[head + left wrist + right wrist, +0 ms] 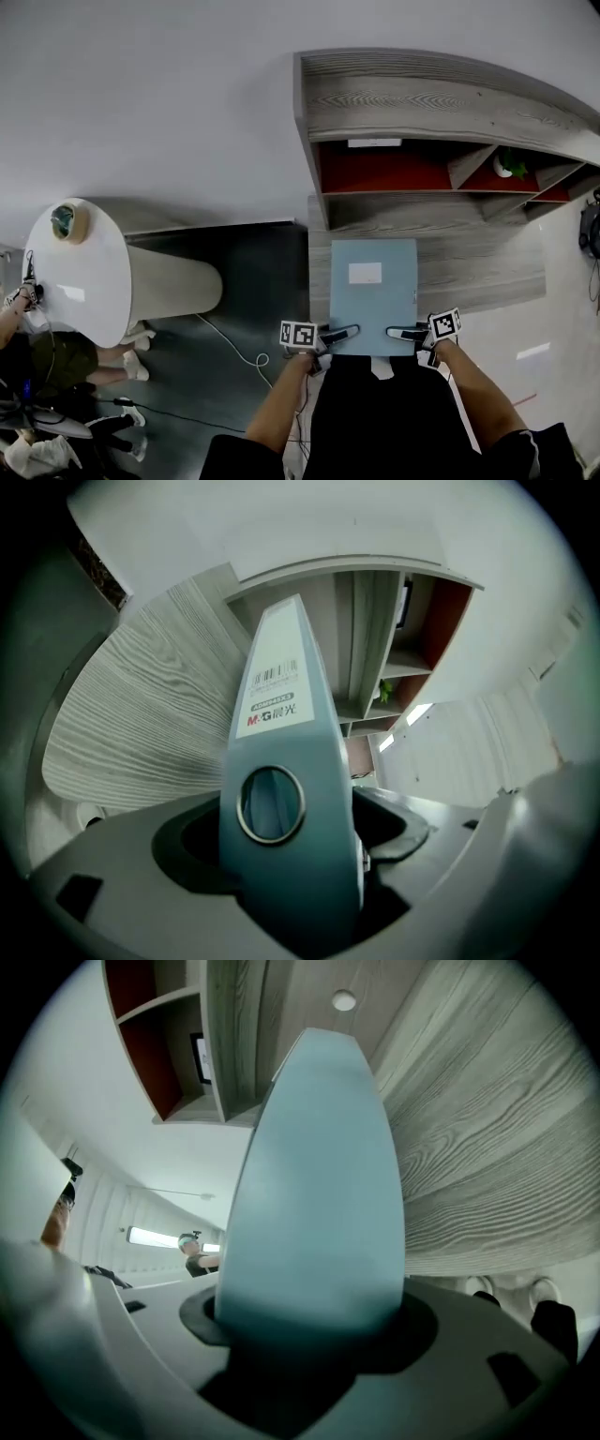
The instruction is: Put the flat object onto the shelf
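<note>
Left gripper (339, 333), right gripper (403, 332), folder (373, 295) overhanging shelf (469, 262)

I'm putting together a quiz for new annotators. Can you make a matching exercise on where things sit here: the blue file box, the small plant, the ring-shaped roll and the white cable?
Things
1. blue file box
2. small plant
3. ring-shaped roll
4. white cable

Places
A. on the round white table
B. on the dark floor
C. flat on the shelf's wooden ledge
D. in a red-backed compartment

Pairs: 1-C, 2-D, 3-A, 4-B
</note>
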`<state>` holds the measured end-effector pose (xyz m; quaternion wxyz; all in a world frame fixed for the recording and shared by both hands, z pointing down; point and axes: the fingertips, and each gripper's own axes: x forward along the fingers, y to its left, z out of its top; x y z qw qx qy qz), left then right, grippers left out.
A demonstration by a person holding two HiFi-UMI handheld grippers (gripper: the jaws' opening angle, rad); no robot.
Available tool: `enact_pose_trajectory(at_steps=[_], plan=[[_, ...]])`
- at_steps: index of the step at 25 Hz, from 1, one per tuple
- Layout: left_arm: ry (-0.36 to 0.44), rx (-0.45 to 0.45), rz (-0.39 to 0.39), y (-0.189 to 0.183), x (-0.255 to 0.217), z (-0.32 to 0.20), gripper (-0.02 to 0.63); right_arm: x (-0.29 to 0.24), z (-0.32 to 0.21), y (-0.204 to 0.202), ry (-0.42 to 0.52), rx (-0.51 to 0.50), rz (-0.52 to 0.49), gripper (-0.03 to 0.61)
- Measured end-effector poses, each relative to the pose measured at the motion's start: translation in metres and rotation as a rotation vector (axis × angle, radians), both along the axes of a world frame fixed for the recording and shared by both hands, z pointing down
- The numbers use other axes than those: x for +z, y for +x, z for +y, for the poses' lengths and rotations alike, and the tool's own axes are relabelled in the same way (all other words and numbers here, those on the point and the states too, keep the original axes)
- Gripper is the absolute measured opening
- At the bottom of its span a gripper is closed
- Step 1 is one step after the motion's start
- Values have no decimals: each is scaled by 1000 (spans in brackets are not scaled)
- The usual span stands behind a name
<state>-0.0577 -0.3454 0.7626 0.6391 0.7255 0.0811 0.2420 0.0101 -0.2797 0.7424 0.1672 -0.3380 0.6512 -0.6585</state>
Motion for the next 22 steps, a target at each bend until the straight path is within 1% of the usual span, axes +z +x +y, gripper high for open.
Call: enact_pose_trajectory(at_steps=[3,8,10,12,14,17,20,21,22], plan=[[-31,19,-19,6,15,-10,351,13,-10,5,-5,30,-18,301],[-83,2,-57,16,42,-26,353,39,-29,19,-36,31,-29,307],[-102,-4,-81,20,48,-32,354,46,-37,28,-66,55,-47,308],[-108,-8,-89,27,50,-37,356,50,-44,40,-72,93,-56,301],[-96,-12,-92,32,52,-43,356,52,-51,48,-60,111,-46,296],[-70,-11,-110,31,56,-51,357,58,-58,47,-58,115,-31,296],[-18,-44,-130,32,61,-59,365,60,-66,49,-40,110,-1,299],[5,-57,-137,33,62,-61,371,62,-67,51,-59,112,8,304],[25,-66,-145,33,62,-63,374,66,-64,52,-101,119,17,312]])
